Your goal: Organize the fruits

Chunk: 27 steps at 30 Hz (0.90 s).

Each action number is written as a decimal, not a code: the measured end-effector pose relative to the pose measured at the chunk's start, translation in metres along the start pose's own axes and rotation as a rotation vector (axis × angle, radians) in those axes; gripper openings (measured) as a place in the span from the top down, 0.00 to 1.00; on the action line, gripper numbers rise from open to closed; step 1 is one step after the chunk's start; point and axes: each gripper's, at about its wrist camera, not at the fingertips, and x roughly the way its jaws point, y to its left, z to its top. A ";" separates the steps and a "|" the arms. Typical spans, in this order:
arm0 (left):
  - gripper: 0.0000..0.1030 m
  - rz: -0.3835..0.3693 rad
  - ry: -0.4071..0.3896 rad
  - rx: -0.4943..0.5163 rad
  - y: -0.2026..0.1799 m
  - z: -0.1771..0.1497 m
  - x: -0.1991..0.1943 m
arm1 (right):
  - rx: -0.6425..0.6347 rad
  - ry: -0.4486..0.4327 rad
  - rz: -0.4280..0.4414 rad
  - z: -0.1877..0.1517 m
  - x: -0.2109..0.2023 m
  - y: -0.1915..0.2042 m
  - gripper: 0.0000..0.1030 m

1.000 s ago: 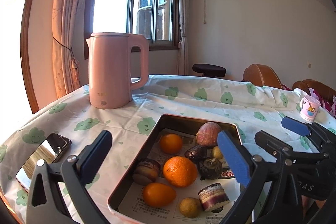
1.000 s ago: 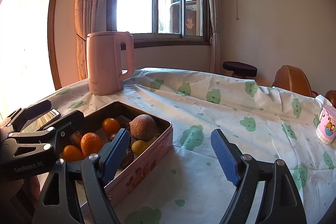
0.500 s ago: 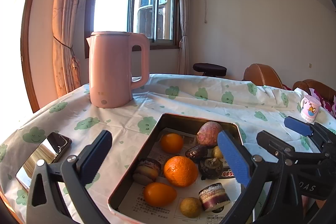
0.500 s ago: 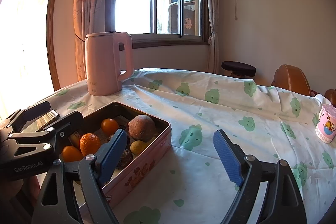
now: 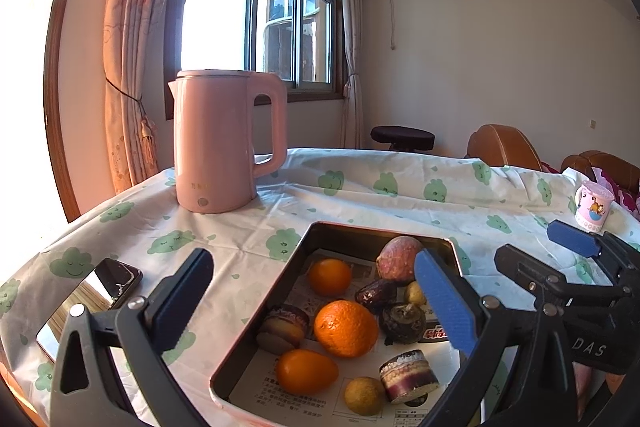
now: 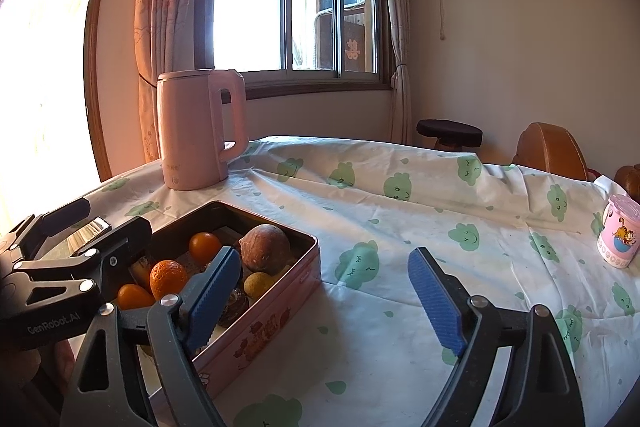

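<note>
Both tools stand apart, holding nothing; the right tool (image 6: 325, 297) is a bit wider than before, left tool (image 5: 316, 301) unchanged above the fruit tin (image 5: 296, 259).

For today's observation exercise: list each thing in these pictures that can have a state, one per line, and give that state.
Left gripper: open, empty.
Right gripper: open, empty.
Tin box: lidless, holding fruit.
Kettle: upright, lid closed.
Pink cup: upright.
Phone: flat, screen dark.

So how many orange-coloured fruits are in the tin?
3. One small round one sits toward the tin's far end, a big one in the middle, and an egg-shaped one near the front. More could be hidden behind the blue tool pad.
</note>
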 end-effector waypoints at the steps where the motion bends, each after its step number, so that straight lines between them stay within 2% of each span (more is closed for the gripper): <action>1: 0.00 -0.001 -0.005 0.001 0.000 0.000 -0.001 | 0.002 -0.002 -0.001 0.000 0.000 0.000 0.15; 20: 0.00 0.021 -0.035 0.004 -0.002 0.000 -0.006 | 0.004 -0.002 -0.010 0.001 0.001 0.000 0.15; 27: 0.00 -0.008 -0.073 0.029 -0.007 -0.001 -0.014 | 0.004 -0.008 -0.016 0.000 -0.002 0.000 0.15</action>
